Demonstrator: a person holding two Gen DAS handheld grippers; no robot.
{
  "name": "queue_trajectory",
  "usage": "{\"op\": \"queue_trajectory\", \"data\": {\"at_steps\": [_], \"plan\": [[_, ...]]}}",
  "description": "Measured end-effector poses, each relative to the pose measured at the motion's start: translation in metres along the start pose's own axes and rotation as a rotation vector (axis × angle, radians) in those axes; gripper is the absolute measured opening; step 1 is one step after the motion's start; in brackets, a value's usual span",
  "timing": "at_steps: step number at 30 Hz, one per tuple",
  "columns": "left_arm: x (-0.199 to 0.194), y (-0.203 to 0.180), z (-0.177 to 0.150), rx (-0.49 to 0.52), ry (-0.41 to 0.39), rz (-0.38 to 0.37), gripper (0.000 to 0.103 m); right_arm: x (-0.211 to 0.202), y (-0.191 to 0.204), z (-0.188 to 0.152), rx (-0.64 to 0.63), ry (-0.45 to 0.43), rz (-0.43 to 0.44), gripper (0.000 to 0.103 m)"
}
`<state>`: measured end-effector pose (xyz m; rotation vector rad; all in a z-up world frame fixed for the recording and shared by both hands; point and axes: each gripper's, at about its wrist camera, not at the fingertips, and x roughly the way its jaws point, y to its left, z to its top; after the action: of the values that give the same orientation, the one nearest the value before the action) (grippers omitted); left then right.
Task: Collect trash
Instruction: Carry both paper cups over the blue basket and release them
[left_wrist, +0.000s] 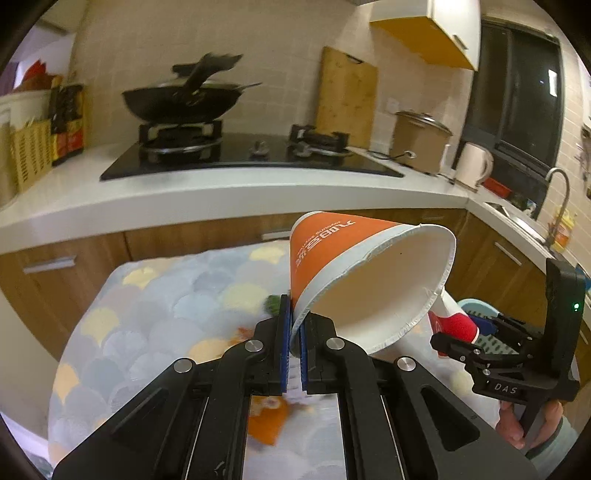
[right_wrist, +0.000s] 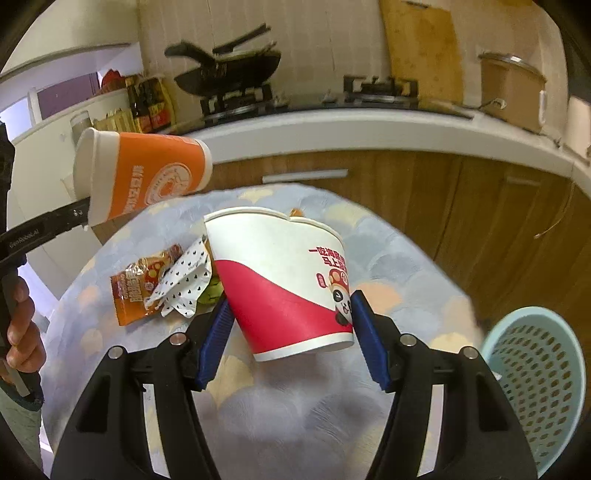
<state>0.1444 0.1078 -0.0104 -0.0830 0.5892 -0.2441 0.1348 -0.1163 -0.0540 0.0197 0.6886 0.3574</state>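
My left gripper (left_wrist: 293, 325) is shut on the rim of an orange paper cup (left_wrist: 332, 251), held tilted above the table; the cup also shows in the right wrist view (right_wrist: 147, 177). My right gripper (right_wrist: 290, 314) is shut on a red and white noodle cup (right_wrist: 284, 280), one pad on each side, lifted over the table. The right gripper and its cup show in the left wrist view (left_wrist: 454, 325). An orange snack wrapper (right_wrist: 142, 284) and a polka-dot wrapper (right_wrist: 184, 280) lie on the patterned tablecloth (right_wrist: 295, 398).
A light blue perforated basket (right_wrist: 539, 376) stands at the table's right edge. Behind the table are wooden cabinets and a white counter (left_wrist: 221, 188) with a stove, a wok (left_wrist: 181, 99), a cutting board and a pot.
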Motion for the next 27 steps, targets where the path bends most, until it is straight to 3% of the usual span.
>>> {"op": "queue_trajectory", "data": {"at_steps": [12, 27], "plan": [[0.002, -0.109, -0.005, 0.096, -0.012, -0.132, 0.002, -0.086, -0.074, -0.021, 0.077, -0.082, -0.122, 0.06], [0.056, -0.239, -0.025, 0.237, 0.087, -0.176, 0.002, -0.144, -0.214, -0.078, 0.29, -0.124, -0.28, 0.06]]}}
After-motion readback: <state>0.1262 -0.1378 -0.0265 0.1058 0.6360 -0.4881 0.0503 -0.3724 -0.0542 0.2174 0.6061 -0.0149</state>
